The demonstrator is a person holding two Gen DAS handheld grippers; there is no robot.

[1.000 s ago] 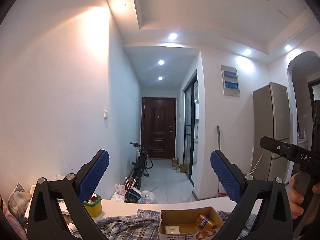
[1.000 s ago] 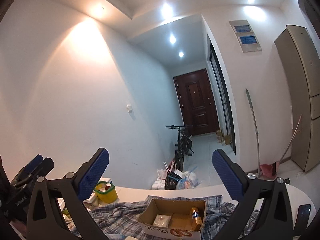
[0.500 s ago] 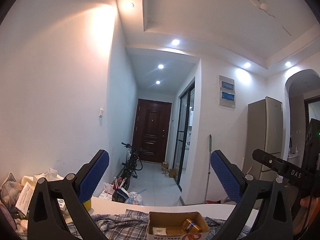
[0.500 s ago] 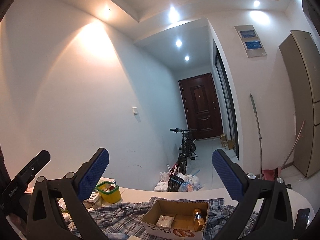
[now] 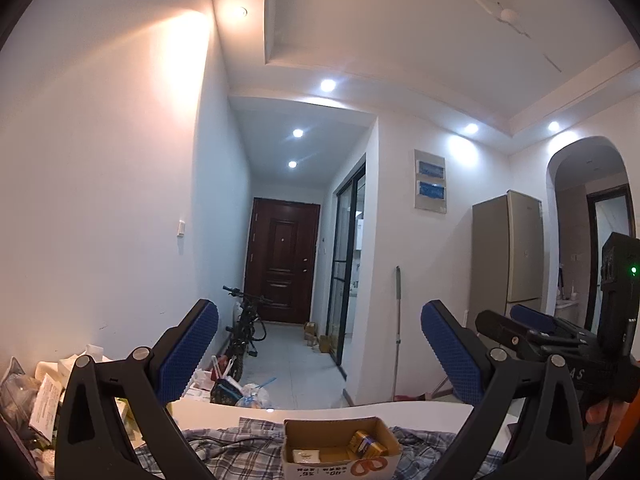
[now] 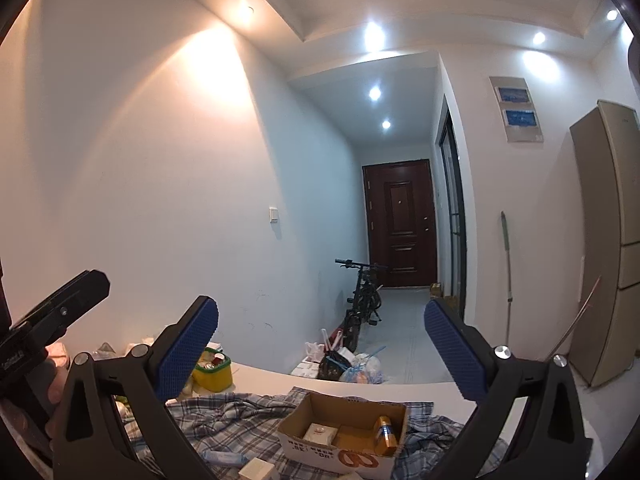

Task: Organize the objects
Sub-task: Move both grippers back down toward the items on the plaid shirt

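An open cardboard box [image 6: 344, 436] sits on a plaid cloth [image 6: 236, 420] over a white table [image 6: 264, 378]. Inside lie a small white box [image 6: 319, 434] and a yellow packet [image 6: 385, 434]. The same cardboard box [image 5: 340, 446] shows low in the left wrist view. My left gripper [image 5: 318, 350] is open and empty, raised above and behind the box. My right gripper [image 6: 320, 354] is open and empty too, held high over the cloth. Each gripper appears at the edge of the other's view.
A yellow-green tub [image 6: 212, 372] with small items stands at the table's left, among packets and papers [image 5: 44, 392]. A small white box [image 6: 258, 470] lies on the cloth's near edge. Beyond the table: bags [image 6: 352, 366], a bicycle [image 6: 362, 300], a door, a fridge [image 6: 612, 248].
Both grippers have tilted and shifted slightly, so the table and box sit lower in the left view. Jaws stay open. Nothing on the table has moved.
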